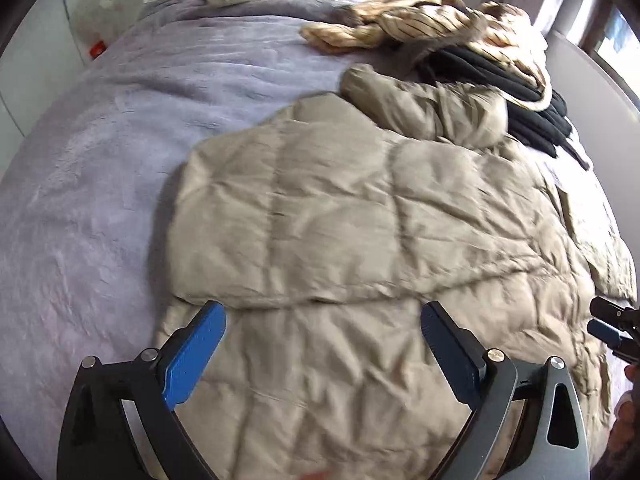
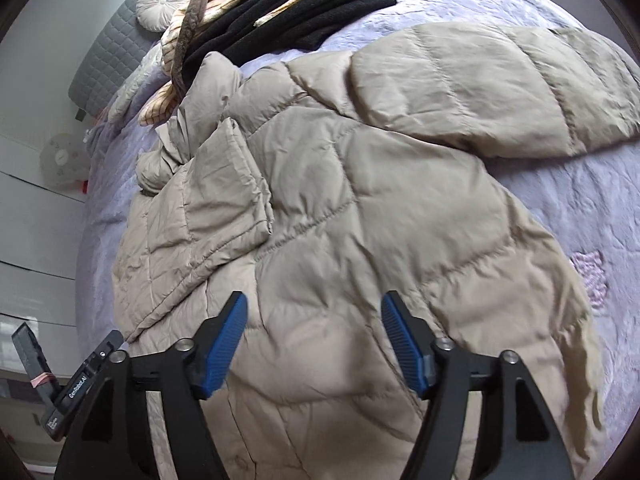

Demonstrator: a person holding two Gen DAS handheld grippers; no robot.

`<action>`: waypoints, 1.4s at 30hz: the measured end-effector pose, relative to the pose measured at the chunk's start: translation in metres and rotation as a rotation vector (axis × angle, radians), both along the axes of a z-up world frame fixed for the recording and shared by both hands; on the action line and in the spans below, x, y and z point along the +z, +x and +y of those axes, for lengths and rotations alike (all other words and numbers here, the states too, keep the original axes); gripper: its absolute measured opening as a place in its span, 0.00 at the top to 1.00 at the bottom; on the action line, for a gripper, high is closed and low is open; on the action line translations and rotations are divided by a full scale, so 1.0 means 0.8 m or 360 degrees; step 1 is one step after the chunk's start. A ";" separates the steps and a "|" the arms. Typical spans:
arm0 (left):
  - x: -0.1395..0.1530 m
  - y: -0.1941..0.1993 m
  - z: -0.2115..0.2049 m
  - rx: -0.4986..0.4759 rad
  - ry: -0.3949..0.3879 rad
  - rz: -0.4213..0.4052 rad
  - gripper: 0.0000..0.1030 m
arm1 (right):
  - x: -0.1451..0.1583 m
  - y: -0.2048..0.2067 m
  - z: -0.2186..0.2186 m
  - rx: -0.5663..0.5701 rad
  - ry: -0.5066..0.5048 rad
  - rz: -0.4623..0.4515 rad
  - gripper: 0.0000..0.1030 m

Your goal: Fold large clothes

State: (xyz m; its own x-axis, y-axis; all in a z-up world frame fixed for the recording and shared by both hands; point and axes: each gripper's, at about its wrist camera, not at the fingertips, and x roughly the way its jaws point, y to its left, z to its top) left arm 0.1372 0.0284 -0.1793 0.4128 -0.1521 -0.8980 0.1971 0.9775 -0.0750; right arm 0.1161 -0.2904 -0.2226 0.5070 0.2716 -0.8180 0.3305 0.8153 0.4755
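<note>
A beige quilted puffer jacket (image 1: 340,220) lies spread on a lilac bed (image 1: 100,140). In the left wrist view one sleeve or side is folded over its body. My left gripper (image 1: 323,316) is open and empty just above the jacket's near part. In the right wrist view the jacket (image 2: 360,208) shows one sleeve (image 2: 500,80) stretched out to the far right. My right gripper (image 2: 314,308) is open and empty over the jacket's lower part. The right gripper's tip (image 1: 612,328) shows at the right edge of the left wrist view.
A pile of black clothes (image 1: 500,80) and a striped cream garment (image 1: 420,24) lies at the far end of the bed, touching the jacket's hood. A grey headboard (image 2: 116,52) with a round cushion (image 2: 164,0) stands behind. A white fan (image 2: 60,160) stands beside the bed.
</note>
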 end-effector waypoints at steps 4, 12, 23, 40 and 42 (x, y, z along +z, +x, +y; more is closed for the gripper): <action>0.007 -0.017 -0.039 -0.0064 0.0047 -0.0025 0.00 | 0.002 -0.021 -0.030 -0.0080 0.0039 -0.0018 0.16; 0.005 -0.038 -0.120 -0.0205 0.0091 0.0067 0.00 | 0.007 -0.062 -0.109 -0.0296 0.0151 -0.0074 0.00; 0.007 -0.045 -0.203 -0.0358 0.0091 0.0109 0.00 | -0.015 -0.086 -0.244 -0.0639 0.0316 -0.0026 0.00; -0.021 -0.055 -0.258 -0.0347 0.0100 0.0186 0.00 | -0.085 -0.059 -0.400 -0.1172 0.0886 -0.0362 0.03; -0.023 -0.055 -0.259 -0.0342 0.0106 0.0190 0.00 | -0.087 -0.052 -0.408 -0.1205 0.0953 -0.0391 0.15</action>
State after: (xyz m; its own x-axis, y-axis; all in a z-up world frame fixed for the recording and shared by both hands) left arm 0.0936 -0.1786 -0.1973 0.2678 -0.1640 -0.9494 0.3945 0.9177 -0.0472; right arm 0.0748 -0.6165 -0.2925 0.8541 0.1401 -0.5008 0.5014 0.0337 0.8646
